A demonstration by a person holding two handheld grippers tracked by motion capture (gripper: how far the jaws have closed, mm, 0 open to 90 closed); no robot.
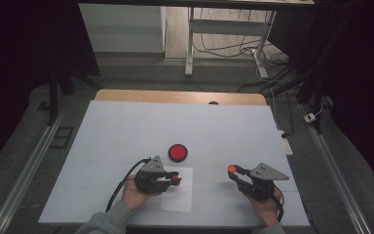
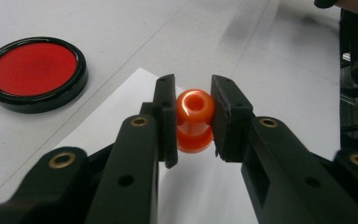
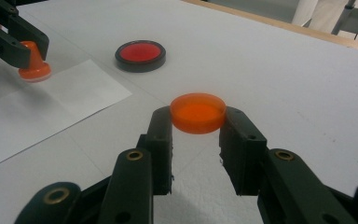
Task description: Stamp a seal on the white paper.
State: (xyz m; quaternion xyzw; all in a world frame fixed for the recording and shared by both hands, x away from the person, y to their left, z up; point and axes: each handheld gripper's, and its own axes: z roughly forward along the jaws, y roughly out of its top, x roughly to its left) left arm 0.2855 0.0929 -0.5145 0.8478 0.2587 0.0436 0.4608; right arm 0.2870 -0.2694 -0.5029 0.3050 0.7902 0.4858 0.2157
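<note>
Left gripper (image 1: 175,178), clamped on orange plastic stamp (image 2: 194,120) standing upright over white paper sheet (image 1: 179,195); round red ink pad (image 1: 177,152) lies just beyond the sheet's far edge.

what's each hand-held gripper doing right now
left hand-held gripper: closed on the orange stamp.
right hand-held gripper: closed on the orange cap.

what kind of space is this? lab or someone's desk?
Most likely a lab or recording bench. The table is covered in plain white, metal rails run along the floor on both sides, and loose cables and a frame leg stand behind.
</note>
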